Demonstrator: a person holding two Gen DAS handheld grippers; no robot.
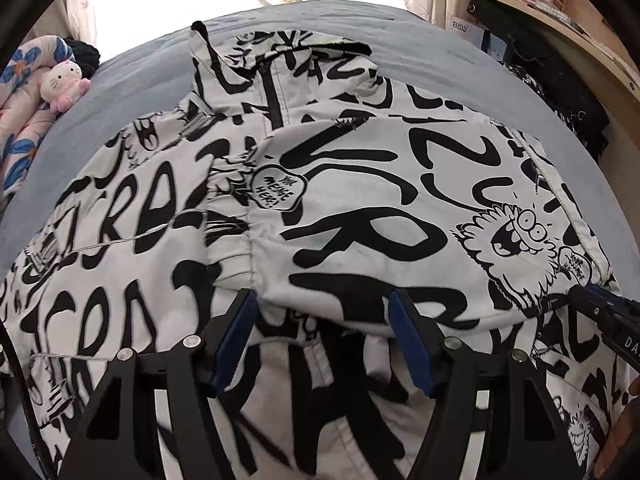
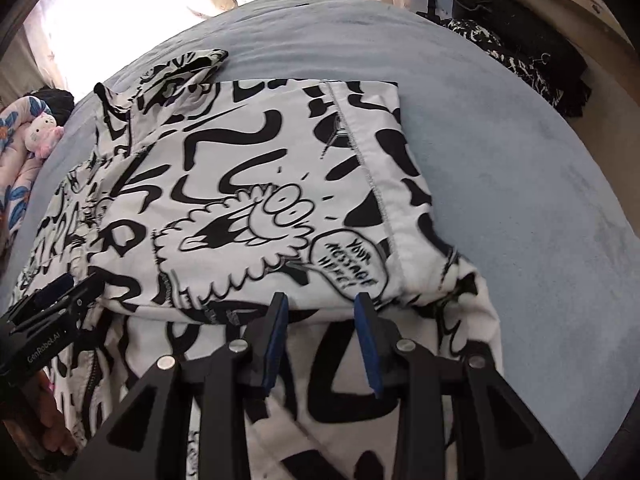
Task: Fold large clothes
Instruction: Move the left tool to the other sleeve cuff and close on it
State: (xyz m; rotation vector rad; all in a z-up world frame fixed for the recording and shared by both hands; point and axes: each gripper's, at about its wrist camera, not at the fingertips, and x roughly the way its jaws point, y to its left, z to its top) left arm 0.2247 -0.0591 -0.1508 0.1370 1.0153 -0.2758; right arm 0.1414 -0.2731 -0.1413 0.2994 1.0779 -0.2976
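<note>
2 grippers over 1 jacket (image 1: 352,208), spread on a blue bed (image 2: 520,152), white with black lettering. Folded once already by the look of it: a panel doubled over the body, its free edge lying just ahead of both sets of fingertips, likely so the next fold can start from that edge. Collar and zip end lying at the far side, away from both tools.

Left gripper (image 1: 322,312): spread wide, blue pads either side of the folded edge, nothing visibly pinched; cloth directly below and ahead, more cloth running back under the tool. Pads close to the fabric, contact hard to judge.

Right gripper (image 2: 322,306): narrower gap, still parted, tips right at the edge beneath the speech-bubble print; no cloth seen between the pads, so no grip to report. Jacket's side fold just to its right, bare bed beyond.

Each tool visible in the other's view, set apart along the same edge, probably to lift it evenly.

Plush toy (image 1: 66,84) well off to the far left, clear of the work.
</note>
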